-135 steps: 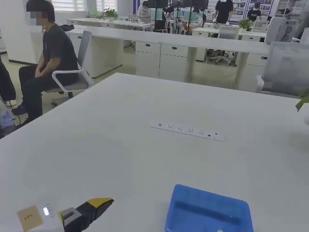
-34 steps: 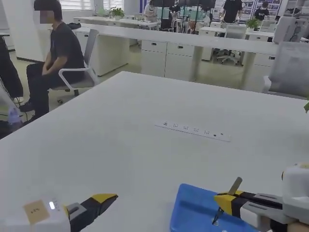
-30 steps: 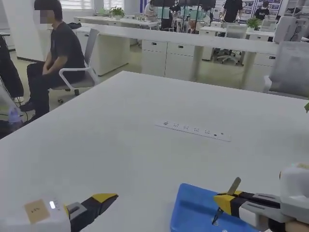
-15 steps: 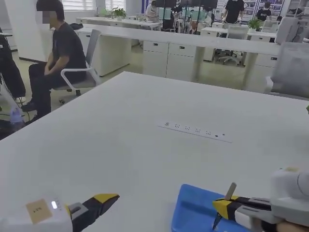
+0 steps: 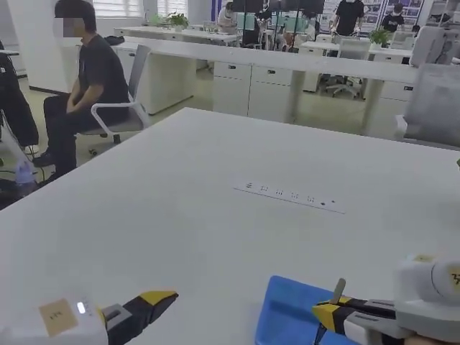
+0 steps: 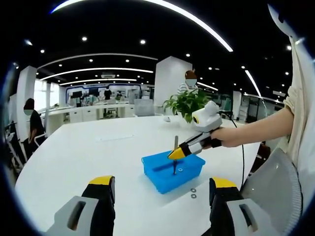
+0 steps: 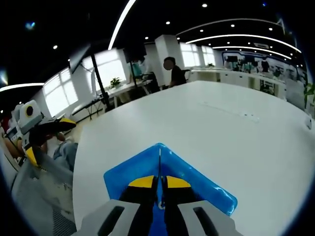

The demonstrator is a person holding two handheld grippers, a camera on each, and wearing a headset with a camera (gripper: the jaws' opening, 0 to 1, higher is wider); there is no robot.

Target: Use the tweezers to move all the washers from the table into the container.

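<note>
My left gripper (image 6: 162,183) is hovering over the table (image 6: 74,157), jaws gaping wide with nothing between them. Moving right, the container (image 5: 287,309) is sitting on the table, and my right gripper (image 7: 159,186) is squeezing the tweezers (image 7: 159,164) upright (tips dipping down into the container). Two washers (image 6: 192,192) are lying on the table just beside the container.

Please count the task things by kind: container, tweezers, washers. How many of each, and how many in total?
container: 1, blue
tweezers: 1
washers: 3, with 2 on the table beside the container and 1 small ring, apparently a washer, inside it
Total: 5
</note>
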